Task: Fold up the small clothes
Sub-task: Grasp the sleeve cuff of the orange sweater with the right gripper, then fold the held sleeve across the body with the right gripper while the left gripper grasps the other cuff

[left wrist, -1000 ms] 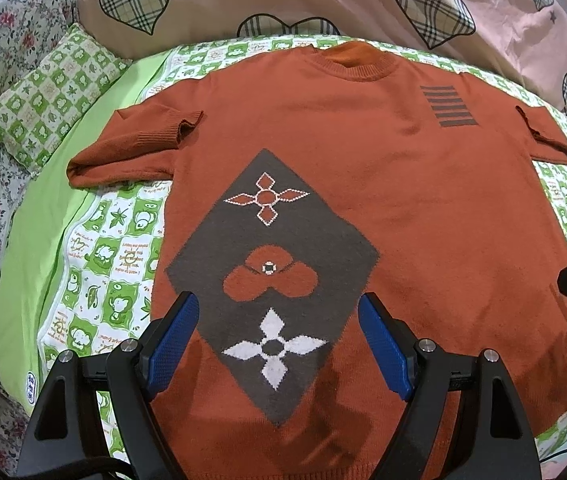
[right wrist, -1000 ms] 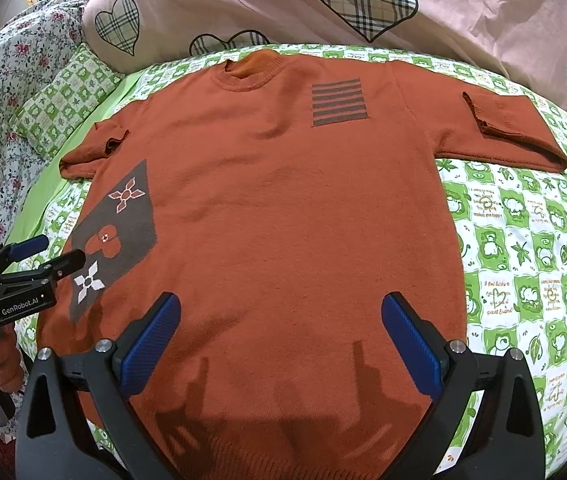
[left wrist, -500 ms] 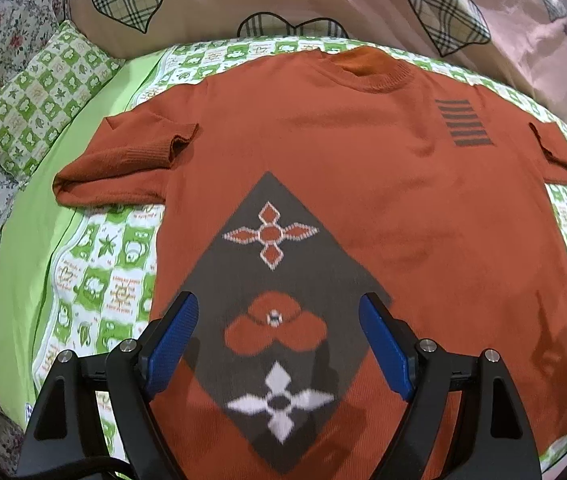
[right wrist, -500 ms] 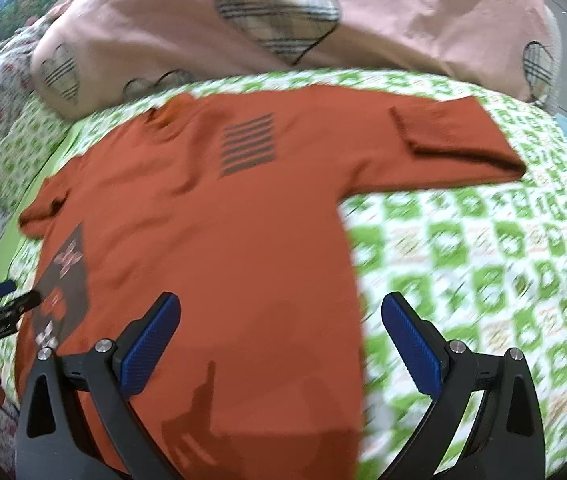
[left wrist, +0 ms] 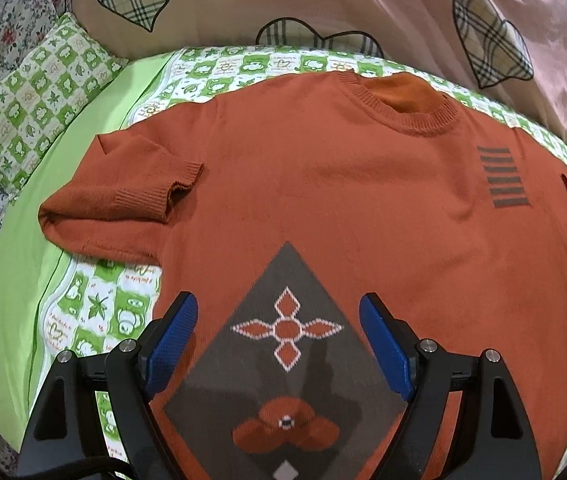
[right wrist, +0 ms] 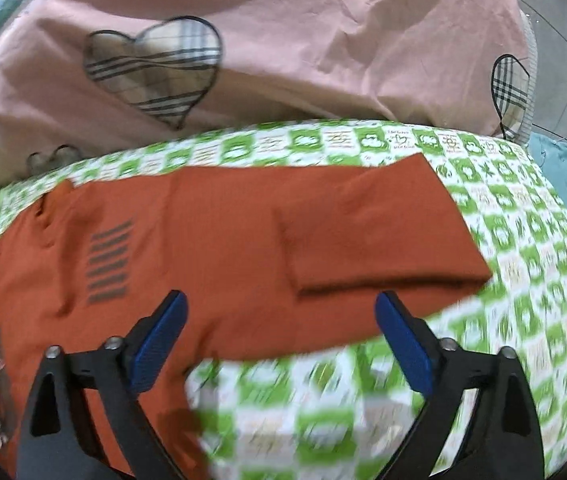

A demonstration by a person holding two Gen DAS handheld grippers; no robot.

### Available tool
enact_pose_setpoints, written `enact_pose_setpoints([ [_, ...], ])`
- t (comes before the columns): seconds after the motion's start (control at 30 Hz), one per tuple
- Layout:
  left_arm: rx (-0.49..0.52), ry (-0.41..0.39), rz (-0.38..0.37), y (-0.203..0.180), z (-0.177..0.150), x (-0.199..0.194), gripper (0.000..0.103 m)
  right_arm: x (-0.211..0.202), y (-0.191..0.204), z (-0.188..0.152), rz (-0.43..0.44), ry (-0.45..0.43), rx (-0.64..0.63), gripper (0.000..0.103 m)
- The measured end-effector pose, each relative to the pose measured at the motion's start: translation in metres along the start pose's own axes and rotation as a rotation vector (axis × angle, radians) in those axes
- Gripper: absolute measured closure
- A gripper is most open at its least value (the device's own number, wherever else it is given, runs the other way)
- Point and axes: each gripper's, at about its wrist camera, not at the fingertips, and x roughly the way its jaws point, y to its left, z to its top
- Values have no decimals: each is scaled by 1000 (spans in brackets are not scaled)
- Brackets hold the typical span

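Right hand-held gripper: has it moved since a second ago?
Yes. The right hand-held gripper has swung right: the grey stripe patch, earlier centred ahead, now sits far left, and the sweater's folded sleeve lies ahead.

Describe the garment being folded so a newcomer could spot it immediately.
On the green-checked bedsheet, below the pink heart-print quilt, lies a flat orange sweater. Only it carries a grey diamond with flower motifs and a stack of grey chest stripes.

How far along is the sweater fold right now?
Barely begun. Done: the orange sweater lies flat, front up, on the green checked sheet, both sleeves already doubled back. In hand: nothing; the left claw and right claw are open above it. Left: sleeves in, body folded.
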Motion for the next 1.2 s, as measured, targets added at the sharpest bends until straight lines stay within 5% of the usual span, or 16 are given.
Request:
enact_pose_setpoints([
  [0.17,18,44,2,-1,0,14,19,42,-9,23,-46,54,-14,19],
  [0.33,37,67,-4,1,-1,22,19,70,-25,23,-90,121,6,59],
  [0.37,36,68,-7,3,0,24,19,66,-28,24,-88,114,23,86],
  [0.4,33,69,-10,4,0,25,19,59,-29,25,-88,104,42,92],
  [0.6,9,70,-41,12,5,31,19,6,7,28,118,22,107,94],
  [0.9,-22,26,-195,37,12,20,19,-3,215,1,653,136,3,94],
  [1.07,-39,10,-274,61,14,15,19,13,295,-18,800,221,-54,94],
  [1.2,-50,21,-314,69,17,20,19,33,340,-28,831,287,-72,94],
])
